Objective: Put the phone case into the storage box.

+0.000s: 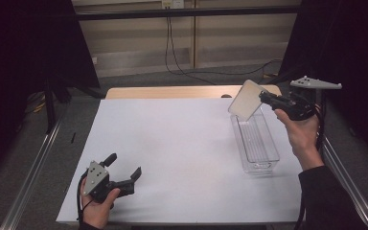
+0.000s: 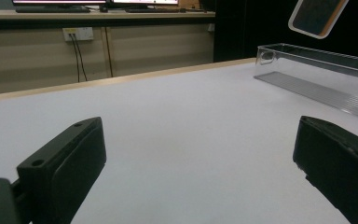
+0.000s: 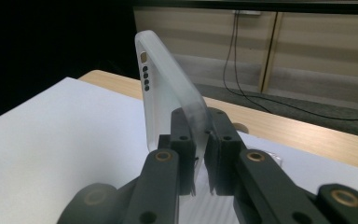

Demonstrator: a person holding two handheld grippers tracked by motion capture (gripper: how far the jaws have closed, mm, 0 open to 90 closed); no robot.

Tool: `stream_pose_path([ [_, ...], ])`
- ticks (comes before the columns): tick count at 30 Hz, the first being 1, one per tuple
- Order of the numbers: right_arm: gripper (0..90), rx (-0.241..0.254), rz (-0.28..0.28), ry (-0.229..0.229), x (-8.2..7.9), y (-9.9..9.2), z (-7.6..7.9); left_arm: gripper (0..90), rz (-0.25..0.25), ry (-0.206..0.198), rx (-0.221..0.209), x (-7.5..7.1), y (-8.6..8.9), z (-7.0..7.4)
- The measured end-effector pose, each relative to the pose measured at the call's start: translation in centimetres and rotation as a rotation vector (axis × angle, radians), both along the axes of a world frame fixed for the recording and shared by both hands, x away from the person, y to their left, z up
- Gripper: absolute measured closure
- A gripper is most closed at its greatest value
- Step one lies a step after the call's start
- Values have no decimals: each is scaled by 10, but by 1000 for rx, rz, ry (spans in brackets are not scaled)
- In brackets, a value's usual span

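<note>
right hand-held gripper [image 3: 199,156] clamped on phone case [image 3: 168,98]

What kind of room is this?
Probably a lab or office workroom: a table covered in white, black curtains on both sides, and monitors on a desk by the far wall.

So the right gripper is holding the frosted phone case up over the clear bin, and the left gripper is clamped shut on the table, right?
Not quite: the left gripper is open, its jaws wide apart with nothing between them, as the left gripper view shows. The right gripper does hold the phone case above the clear bin.
</note>
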State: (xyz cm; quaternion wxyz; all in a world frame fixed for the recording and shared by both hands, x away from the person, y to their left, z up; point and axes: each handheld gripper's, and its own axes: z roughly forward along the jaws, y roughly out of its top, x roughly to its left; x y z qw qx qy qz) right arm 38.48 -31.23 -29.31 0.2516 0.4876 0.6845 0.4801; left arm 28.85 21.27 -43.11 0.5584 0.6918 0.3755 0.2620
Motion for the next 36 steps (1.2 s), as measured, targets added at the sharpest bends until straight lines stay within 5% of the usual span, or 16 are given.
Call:
stream_pose_path([
  [10,821,-57,-24,19,14,-15,-10,25,-33,22,16,1,3,-1],
  [36,822,-145,-11,86,55,-27,-43,25,-5,18,30,6,6,-3],
])
